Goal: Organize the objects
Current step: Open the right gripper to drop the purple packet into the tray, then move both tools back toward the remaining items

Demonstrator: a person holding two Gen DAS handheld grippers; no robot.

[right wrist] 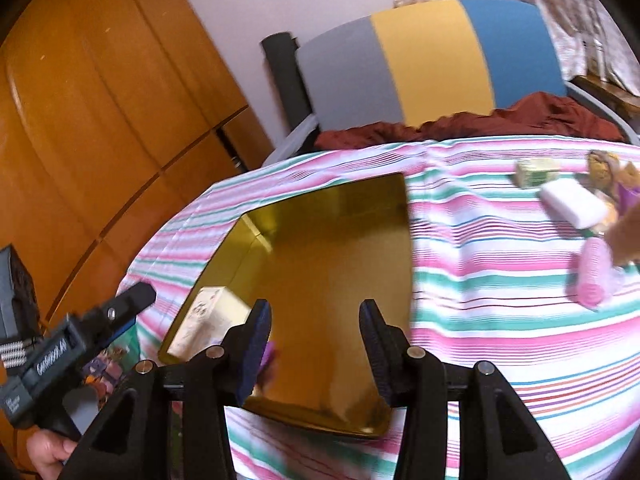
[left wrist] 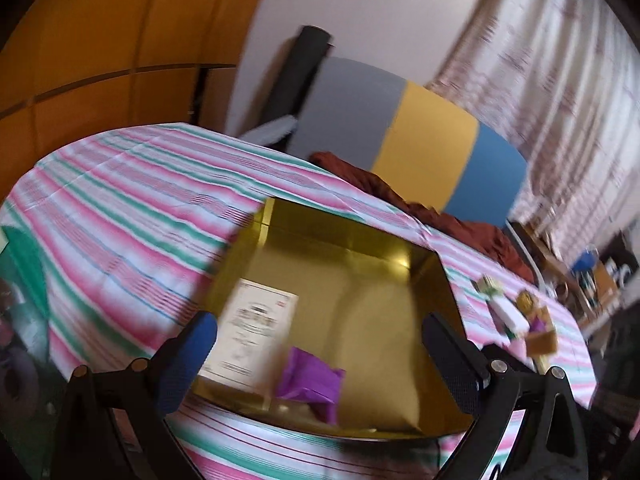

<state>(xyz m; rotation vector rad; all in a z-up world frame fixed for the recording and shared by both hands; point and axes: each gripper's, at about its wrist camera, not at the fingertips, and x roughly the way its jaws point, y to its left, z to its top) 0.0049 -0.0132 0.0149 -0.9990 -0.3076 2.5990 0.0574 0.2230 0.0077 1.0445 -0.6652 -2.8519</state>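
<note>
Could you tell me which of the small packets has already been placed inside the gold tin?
The purple packet: it lies inside the gold tin beside a white card, while the white packet and pink packet sit out on the striped cloth.

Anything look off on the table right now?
Nothing spilled or damaged. The gold tray holds only a white box and a purple packet; a loose heap of small items sits unsorted on the striped cloth.
</note>
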